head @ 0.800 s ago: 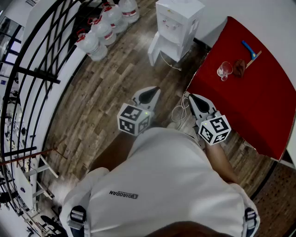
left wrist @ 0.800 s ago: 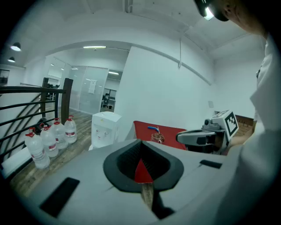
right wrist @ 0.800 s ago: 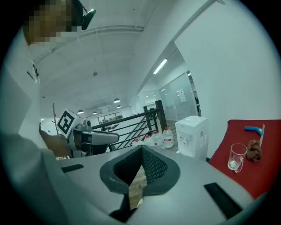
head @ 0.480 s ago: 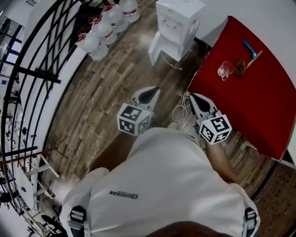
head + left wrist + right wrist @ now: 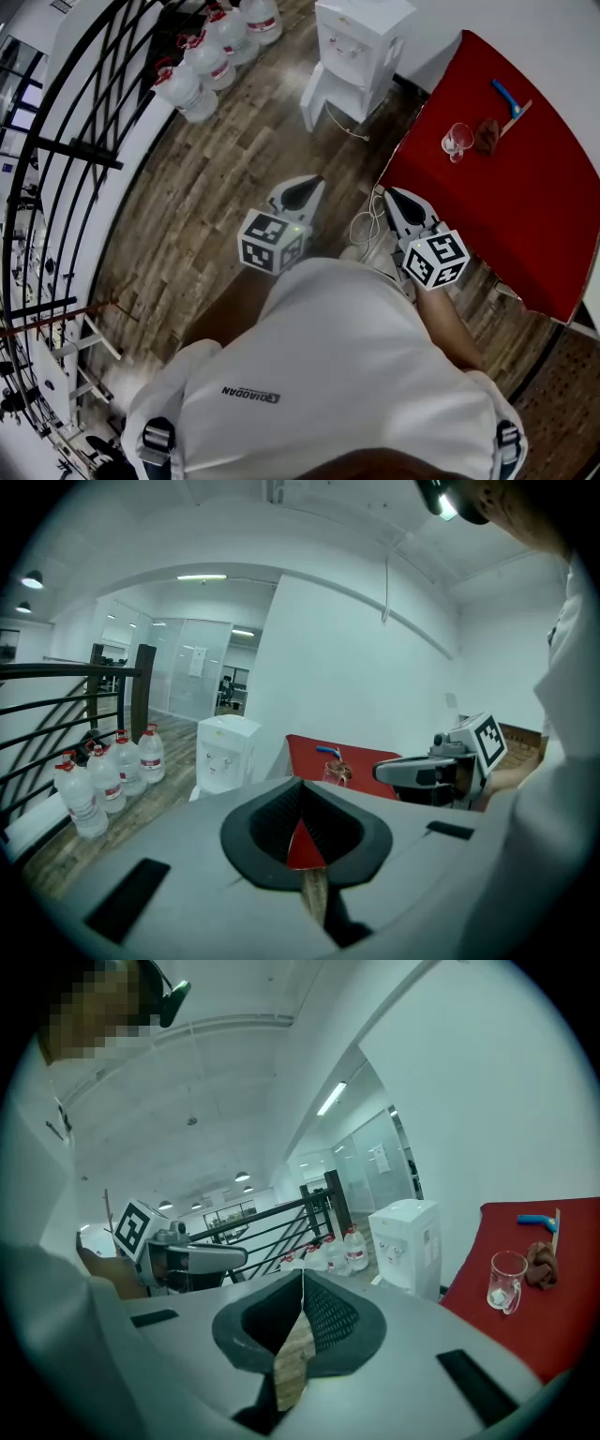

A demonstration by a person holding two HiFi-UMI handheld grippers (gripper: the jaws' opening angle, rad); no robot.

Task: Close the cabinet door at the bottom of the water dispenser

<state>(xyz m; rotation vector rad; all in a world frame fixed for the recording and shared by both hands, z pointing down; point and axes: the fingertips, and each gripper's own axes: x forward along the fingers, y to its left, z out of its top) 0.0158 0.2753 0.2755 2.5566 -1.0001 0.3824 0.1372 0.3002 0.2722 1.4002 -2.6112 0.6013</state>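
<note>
The white water dispenser (image 5: 361, 42) stands on the wooden floor at the top of the head view, against the wall. Its bottom cabinet door (image 5: 317, 96) hangs open toward the left. Both grippers are held close to the person's body, well short of the dispenser. My left gripper (image 5: 302, 192) is shut and holds nothing. My right gripper (image 5: 398, 202) is also shut and empty. In the left gripper view the dispenser (image 5: 222, 752) shows far beyond the closed jaws of the left gripper (image 5: 300, 785). The right gripper view has the dispenser (image 5: 405, 1241) right of the right gripper (image 5: 303, 1274).
Several large water bottles (image 5: 202, 56) stand left of the dispenser by a black railing (image 5: 75, 141). A red table (image 5: 511, 187) at the right carries a glass (image 5: 456, 142), a brown cloth (image 5: 485, 137) and a blue tool (image 5: 504, 98). A white cable (image 5: 366, 225) lies on the floor.
</note>
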